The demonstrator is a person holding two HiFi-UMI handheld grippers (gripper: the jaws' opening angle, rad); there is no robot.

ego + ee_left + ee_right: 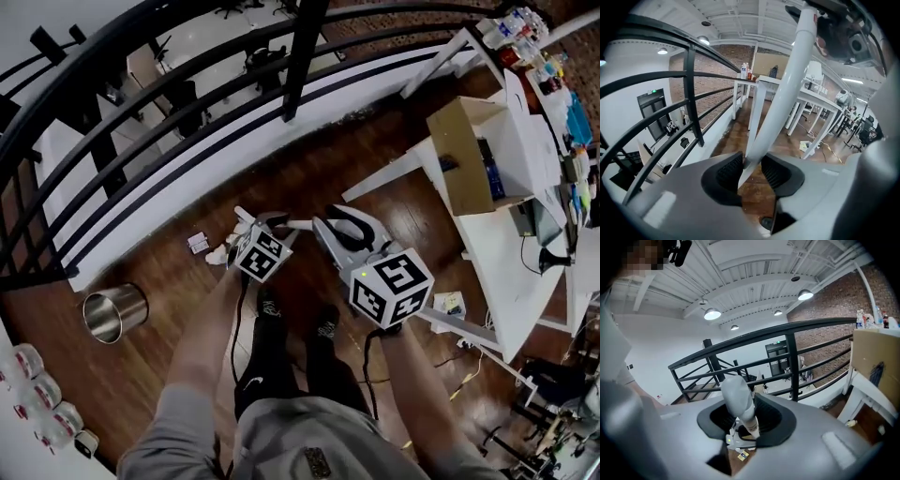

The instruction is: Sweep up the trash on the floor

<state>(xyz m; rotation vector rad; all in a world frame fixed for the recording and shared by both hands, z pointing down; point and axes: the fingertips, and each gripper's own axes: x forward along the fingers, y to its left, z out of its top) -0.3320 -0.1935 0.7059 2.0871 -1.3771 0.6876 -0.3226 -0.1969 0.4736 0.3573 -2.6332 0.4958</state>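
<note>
My left gripper [244,225] is shut on a long white pole [787,79]. The pole slants up and to the right from between the black pads [729,171] in the left gripper view. My right gripper [342,227] is shut on a white handle with a rounded top [738,397], which runs down between its jaws. Small trash lies on the brown wood floor: a little carton [198,242] and a white scrap [217,253] just left of the left gripper. A scrap [740,455] also shows below the right gripper's jaws. What the pole and the handle end in is hidden.
A black railing [187,103] with a white base curves across the far side. A steel bin [114,311] stands at the left. White tables [525,281] with a cardboard box [459,150] fill the right, and a paper [450,303] and cables lie under them.
</note>
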